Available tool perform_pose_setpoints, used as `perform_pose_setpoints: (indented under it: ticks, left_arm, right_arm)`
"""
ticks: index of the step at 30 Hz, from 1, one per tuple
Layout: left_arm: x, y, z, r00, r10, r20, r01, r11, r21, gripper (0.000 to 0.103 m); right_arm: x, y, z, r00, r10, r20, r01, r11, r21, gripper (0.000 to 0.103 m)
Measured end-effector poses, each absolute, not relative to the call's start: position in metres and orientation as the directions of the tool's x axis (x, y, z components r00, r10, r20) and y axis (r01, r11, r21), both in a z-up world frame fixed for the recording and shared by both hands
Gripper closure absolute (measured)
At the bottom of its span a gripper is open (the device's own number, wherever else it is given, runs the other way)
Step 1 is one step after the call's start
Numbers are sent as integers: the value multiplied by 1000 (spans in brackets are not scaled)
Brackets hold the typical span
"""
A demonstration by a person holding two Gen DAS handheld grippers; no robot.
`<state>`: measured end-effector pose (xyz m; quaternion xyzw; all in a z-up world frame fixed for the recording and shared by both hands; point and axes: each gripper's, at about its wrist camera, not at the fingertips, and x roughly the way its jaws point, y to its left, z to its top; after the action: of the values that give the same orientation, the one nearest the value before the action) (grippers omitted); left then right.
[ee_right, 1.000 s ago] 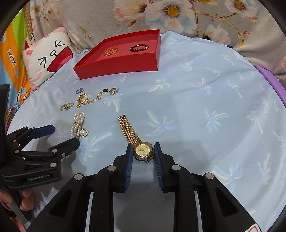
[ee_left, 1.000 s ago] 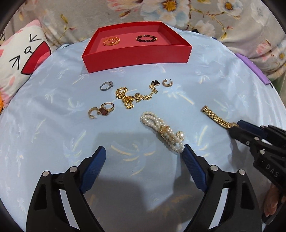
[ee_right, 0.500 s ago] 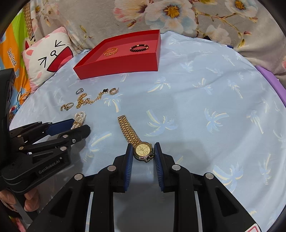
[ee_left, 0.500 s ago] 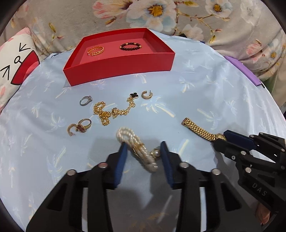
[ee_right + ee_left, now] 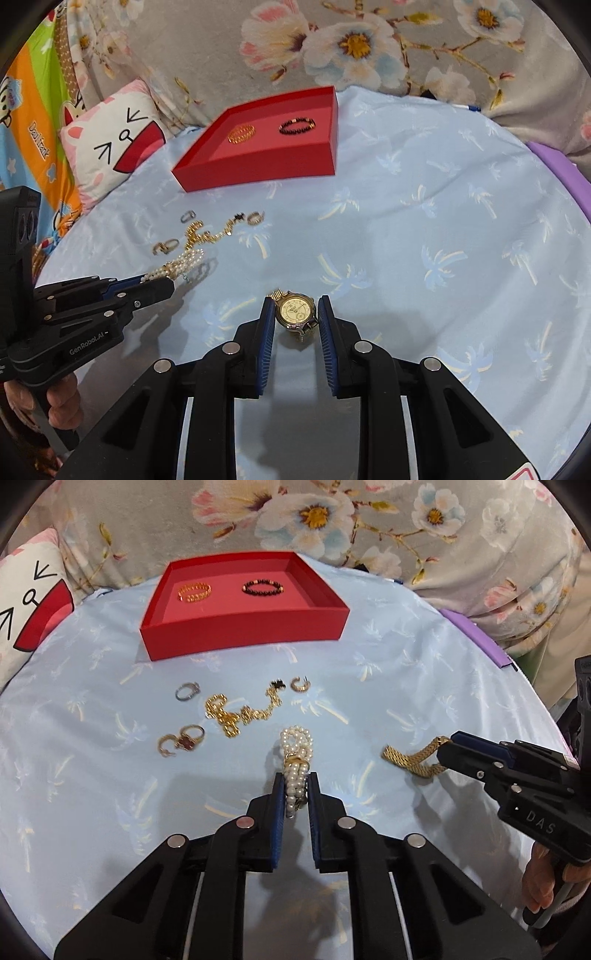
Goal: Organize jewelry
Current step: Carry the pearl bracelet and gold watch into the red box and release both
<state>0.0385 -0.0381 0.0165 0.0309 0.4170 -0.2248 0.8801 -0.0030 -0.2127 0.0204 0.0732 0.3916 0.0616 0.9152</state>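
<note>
A: What does the left gripper (image 5: 295, 794) have?
B: Its jaws have just been closing and now clamp the pearl bracelet (image 5: 296, 753), low in the centre of the left view. The bracelet's far loop lies on the blue cloth (image 5: 369, 686).
A: And the right gripper (image 5: 295, 314)?
B: Clamped on the gold watch (image 5: 295, 310), at the case, low in the centre of its own view. In the left view the watch band (image 5: 410, 758) trails from that gripper at the right edge.
A: Where is the rest?
B: The red tray (image 5: 243, 635) sits at upper centre, with a gold bangle (image 5: 194, 590) and a dark bead bracelet (image 5: 263, 588) inside. Between the tray and the grippers lie a silver ring (image 5: 187, 691), a gold chain (image 5: 243, 710), a hoop earring (image 5: 300, 684) and a red-stone ring (image 5: 190, 738) just beside another hoop (image 5: 167, 746).
</note>
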Motion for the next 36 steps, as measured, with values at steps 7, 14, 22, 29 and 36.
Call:
perform_pose_setpoints:
  ticks: [7,14,22,29,36]
  left_arm:
    - [42,-22,50,606,-377,-700,420,899,-120,92]
    - [72,-7,89,686,-349,-639,382,919,-92,92]
    - [151,-8,109,733,-314,-604,345,936,-68,92]
    - [228,-28,91,710,-297,-638,347,936,-50,92]
    - [281,-35,51,660,-253,-707,310,949,-50,92]
  right_arm:
    - [1,-212,52,710,197,-676,-86,977,194,80]
    - [41,-202,97,751,166,-639,-112,986,124,80]
    - [131,-182,131,793,158,-589,-129,987,92,80]
    - [221,-171,113,772,194,-605,-130,980,149,80]
    - [281,-167,71,721,185,-668,-129,983,132,80]
